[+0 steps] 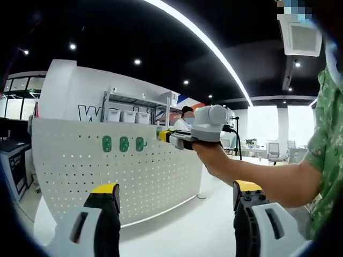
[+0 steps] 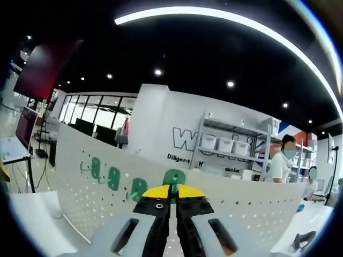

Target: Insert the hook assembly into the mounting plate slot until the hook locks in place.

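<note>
Now right gripper [image 2: 172, 194] pinches green hook [image 2: 174, 179] at white pegboard [image 2: 80, 198]; left gripper [image 1: 176, 197] spread wide, holding nothing.

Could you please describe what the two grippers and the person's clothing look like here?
The left gripper has black jaws with yellow tips on pale grey bodies with dark slots. The right gripper matches; in the left gripper view it carries a white housing. The person wears a green patterned short sleeve.

Open-plan office or demo lab. Dark ceiling with recessed spotlights and curved light strip [image 2: 225, 19], white lettered wall, metal shelving [image 2: 233, 140] holding white storage bins, white pegboard panel [image 1: 107, 171], desks, office chairs [image 1: 274, 150], monitors [image 2: 86, 127].
</note>
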Tool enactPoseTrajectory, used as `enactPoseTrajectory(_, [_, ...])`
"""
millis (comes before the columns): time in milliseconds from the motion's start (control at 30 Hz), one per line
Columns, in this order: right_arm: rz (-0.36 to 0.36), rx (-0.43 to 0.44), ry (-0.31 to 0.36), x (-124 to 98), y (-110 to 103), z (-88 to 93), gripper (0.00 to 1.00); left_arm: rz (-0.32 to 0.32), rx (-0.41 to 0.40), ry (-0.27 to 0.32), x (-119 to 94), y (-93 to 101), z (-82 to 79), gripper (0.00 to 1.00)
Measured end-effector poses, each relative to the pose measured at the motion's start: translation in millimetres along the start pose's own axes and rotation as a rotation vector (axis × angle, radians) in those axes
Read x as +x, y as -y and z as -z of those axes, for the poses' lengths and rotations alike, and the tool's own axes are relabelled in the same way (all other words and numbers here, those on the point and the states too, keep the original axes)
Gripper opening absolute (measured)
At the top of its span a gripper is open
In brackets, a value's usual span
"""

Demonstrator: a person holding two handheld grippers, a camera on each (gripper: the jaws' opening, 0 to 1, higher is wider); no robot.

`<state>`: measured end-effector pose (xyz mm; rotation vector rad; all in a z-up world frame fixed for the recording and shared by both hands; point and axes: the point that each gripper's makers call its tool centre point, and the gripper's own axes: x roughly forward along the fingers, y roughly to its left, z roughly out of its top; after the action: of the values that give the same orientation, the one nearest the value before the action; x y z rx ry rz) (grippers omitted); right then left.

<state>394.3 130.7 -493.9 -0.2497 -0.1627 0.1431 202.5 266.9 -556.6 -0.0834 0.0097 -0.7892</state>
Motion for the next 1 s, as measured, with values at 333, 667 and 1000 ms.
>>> enactPoseTrajectory(333, [0.01,0.012,-0.006,7,-2,7.0,0.01,-0.009,-0.006,-0.011,-2,-5.9,5.2,0.89])
enactPoseTrajectory(667, [0.014,0.02,-0.012,11,-1,12.2,0.01,-0.013,-0.01,-0.018,0,-8.9,8.3,0.88])
enactPoseTrajectory(1000, [0.015,0.026,-0.016,14,-2,17.5,0.01,-0.016,-0.012,-0.028,0,-10.4,11.9,0.88])
